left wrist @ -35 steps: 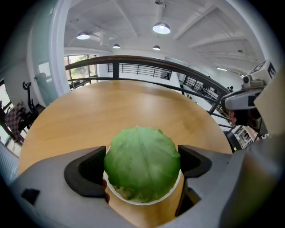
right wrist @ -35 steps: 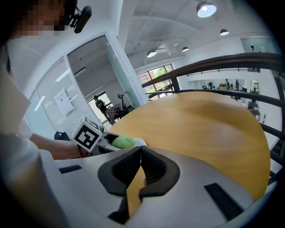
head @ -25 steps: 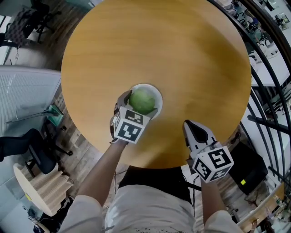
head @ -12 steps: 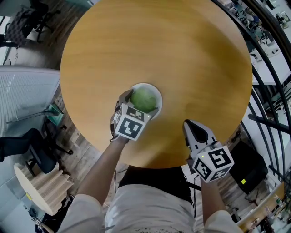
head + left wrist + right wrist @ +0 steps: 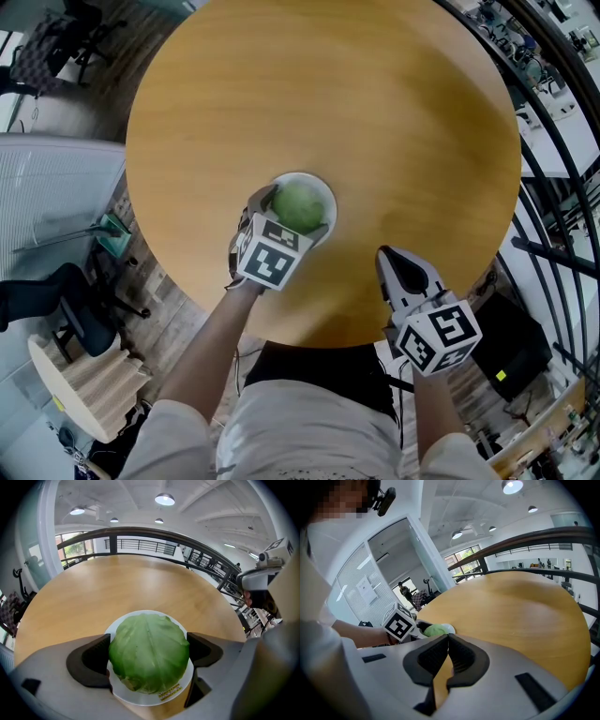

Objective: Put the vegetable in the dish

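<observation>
A wide round surface of pale honey-coloured wood (image 5: 375,112) fills most of the head view, bare apart from one small round white dish (image 5: 322,187) that sits near the edge closest to the person. A round, pale green head of cabbage (image 5: 149,651) rests in that dish and covers nearly all of it, leaving only a thin white rim with a small printed sticker on the near side. The grey left tool (image 5: 287,219) reaches over the near edge of the surface and is clenched on the cabbage, its dark pads pressed against the vegetable's left and right flanks. The grey right tool (image 5: 448,639) hovers over the near right part of the surface, well apart from the dish, its jaws pressed together with nothing between them. A curved black metal railing (image 5: 553,141) runs round the far and right side of the surface. Left of the surface stand a black office chair (image 5: 66,309) and a low round beige stool with ribbed sides (image 5: 80,375) on a floor of grey wood-look planks, and a white slatted panel (image 5: 56,187) lies beyond them. Overhead, round white ceiling lamps (image 5: 164,499) shine from a white ceiling, and large windows line the far wall.
</observation>
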Demonstrator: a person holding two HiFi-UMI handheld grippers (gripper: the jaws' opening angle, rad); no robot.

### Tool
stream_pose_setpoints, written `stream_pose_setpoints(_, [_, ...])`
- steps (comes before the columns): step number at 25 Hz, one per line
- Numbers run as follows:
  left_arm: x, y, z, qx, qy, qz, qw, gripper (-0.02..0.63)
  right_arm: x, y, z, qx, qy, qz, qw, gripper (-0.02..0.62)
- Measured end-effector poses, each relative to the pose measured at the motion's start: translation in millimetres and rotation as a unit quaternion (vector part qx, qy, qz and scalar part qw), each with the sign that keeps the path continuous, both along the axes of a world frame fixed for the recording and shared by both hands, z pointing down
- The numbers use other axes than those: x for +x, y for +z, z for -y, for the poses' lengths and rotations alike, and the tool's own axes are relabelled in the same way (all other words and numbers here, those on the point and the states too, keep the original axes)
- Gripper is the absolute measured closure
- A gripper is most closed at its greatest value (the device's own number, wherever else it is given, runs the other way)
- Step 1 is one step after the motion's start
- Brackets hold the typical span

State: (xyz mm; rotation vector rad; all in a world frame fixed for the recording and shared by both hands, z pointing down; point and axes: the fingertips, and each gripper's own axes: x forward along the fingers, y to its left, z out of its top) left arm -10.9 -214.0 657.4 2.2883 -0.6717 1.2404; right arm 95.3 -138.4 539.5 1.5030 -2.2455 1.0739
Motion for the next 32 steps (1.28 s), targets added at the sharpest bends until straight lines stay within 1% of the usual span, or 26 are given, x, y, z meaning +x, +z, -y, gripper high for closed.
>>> stream_pose_setpoints(5, [-1,-3,0,0.014,0.013,0.008,0.9998,0.114,0,1,-1,-0.001,0.000,0.000,1.000,0.571])
stream_pose_setpoints(8, [-3,-8,1,0.017,0.012,0.003,0.9998,0.114,0,1,-1,-0.001,0.000,0.001,1.000,0.571])
stream_pose_setpoints(10, [-4,-15,2,0.020,0.008,-0.002,0.9998,0.114,-1,-1,-1,0.000,-0.002,0.001,1.000,0.571])
stream_pose_setpoints(14, [-7,-38,-3,0.036,0.018,-0.001,0.9992,0.115,-2,-10,-1,0.007,-0.008,-0.001,1.000,0.571])
stream_pose_setpoints(16, [-11,-53,-6,0.043,0.014,-0.014,0.9989,0.115,-3,-15,-1,0.010,-0.011,-0.005,1.000,0.571])
stream_pose_setpoints(20, [-15,-91,-15,0.064,-0.001,-0.057,0.9963,0.120,-4,-31,-5,0.024,-0.021,-0.015,0.999,0.571])
stream_pose_setpoints(21, [-17,-100,-19,0.071,-0.007,-0.066,0.9953,0.132,-3,-36,-6,0.028,-0.023,-0.017,0.999,0.571])
stream_pose_setpoints(22, [-19,-109,-22,0.077,-0.015,-0.073,0.9942,0.170,-3,-41,-7,0.032,-0.024,-0.019,0.999,0.571])
stream_pose_setpoints(23, [-22,-118,-25,0.084,-0.023,-0.078,0.9931,0.232,-3,-45,-8,0.036,-0.024,-0.022,0.999,0.571])
stream_pose_setpoints(24, [-26,-126,-28,0.092,-0.031,-0.080,0.9921,0.273,-2,-49,-9,0.039,-0.025,-0.026,0.999,0.571])
stream_pose_setpoints(26, [-35,-143,-35,0.107,-0.043,-0.083,0.9898,0.327,-2,-59,-12,0.046,-0.028,-0.036,0.998,0.571])
stream_pose_setpoints(27, [-39,-153,-38,0.116,-0.051,-0.087,0.9881,0.365,-2,-65,-13,0.050,-0.030,-0.041,0.997,0.570])
stream_pose_setpoints(29, [-49,-173,-47,0.133,-0.072,-0.105,0.9829,0.422,-1,-80,-18,0.063,-0.034,-0.049,0.996,0.571])
stream_pose_setpoints(31, [-56,-193,-56,0.148,-0.096,-0.129,0.9759,0.499,1,-95,-23,0.077,-0.036,-0.059,0.995,0.571])
stream_pose_setpoints(32, [-60,-202,-61,0.154,-0.104,-0.138,0.9727,0.515,3,-102,-26,0.084,-0.037,-0.065,0.994,0.571])
